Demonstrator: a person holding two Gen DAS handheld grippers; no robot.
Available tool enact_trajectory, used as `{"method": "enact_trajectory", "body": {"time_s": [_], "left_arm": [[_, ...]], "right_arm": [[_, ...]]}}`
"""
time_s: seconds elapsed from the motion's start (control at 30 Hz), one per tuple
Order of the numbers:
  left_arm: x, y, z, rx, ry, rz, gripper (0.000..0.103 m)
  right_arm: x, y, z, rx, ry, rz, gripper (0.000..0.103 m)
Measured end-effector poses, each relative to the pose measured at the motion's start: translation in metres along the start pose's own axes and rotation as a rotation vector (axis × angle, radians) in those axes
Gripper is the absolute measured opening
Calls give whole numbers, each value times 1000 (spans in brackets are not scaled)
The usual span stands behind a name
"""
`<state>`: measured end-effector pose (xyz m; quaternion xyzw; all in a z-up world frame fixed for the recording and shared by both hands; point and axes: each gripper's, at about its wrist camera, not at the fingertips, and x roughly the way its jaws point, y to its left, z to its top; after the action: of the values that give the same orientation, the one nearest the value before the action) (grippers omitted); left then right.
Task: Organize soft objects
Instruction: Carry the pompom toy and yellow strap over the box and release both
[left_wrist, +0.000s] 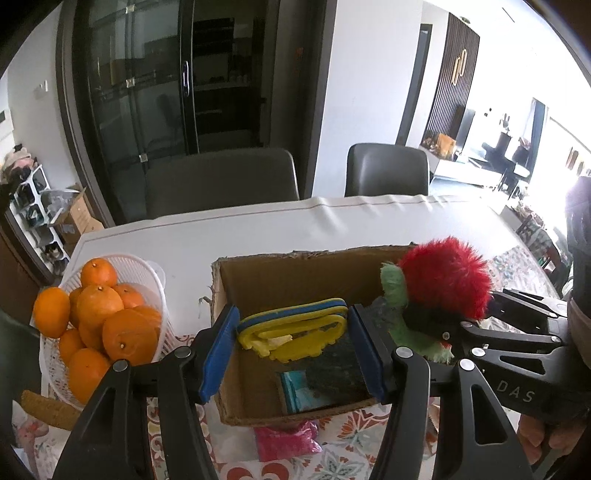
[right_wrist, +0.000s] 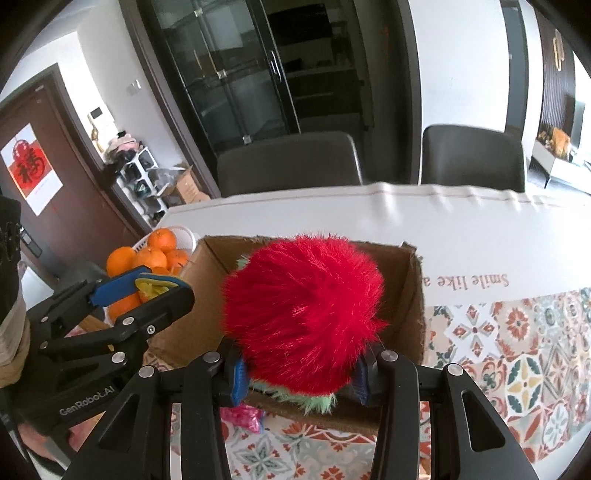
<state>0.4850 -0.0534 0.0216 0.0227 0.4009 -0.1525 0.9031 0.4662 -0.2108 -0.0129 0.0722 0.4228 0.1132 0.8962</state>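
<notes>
An open cardboard box (left_wrist: 295, 273) stands on the table. My left gripper (left_wrist: 291, 350) hangs over it, its blue pads shut on a yellow and blue soft sponge pad (left_wrist: 295, 325). A dark green scouring pad (left_wrist: 336, 365) and a teal item (left_wrist: 299, 391) lie on the box floor. My right gripper (right_wrist: 299, 376) is shut on a fluffy red and green plush toy (right_wrist: 303, 314), held over the box's (right_wrist: 413, 295) near wall. From the left wrist view the plush toy (left_wrist: 447, 280) sits at the box's right end. A pink soft object (right_wrist: 243, 413) lies on the table in front of the box.
A white basket (left_wrist: 147, 269) heaped with oranges (left_wrist: 110, 314) stands just left of the box. A brown corn-like item (left_wrist: 44, 406) lies at the near left. Two grey chairs (left_wrist: 221, 181) stand behind the table. A patterned cloth (right_wrist: 517, 350) covers the table's near side.
</notes>
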Motion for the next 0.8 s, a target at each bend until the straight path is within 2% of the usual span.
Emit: {"method": "enact_trajectory", "body": {"time_s": [0.23, 0.57, 0.73, 0.8], "left_arm": [[23, 4, -3, -4, 47, -3, 60], [52, 5, -11, -10, 118, -24, 60], [50, 8, -12, 3, 106, 34, 73], [46, 9, -12, 5, 98, 46, 73]], "right_arm": [[34, -7, -2, 11, 90, 24, 44], [72, -5, -4, -48, 200, -6, 44], [74, -2, -3, -73, 206, -18, 46], [74, 0, -1, -74, 205, -25, 50]]}}
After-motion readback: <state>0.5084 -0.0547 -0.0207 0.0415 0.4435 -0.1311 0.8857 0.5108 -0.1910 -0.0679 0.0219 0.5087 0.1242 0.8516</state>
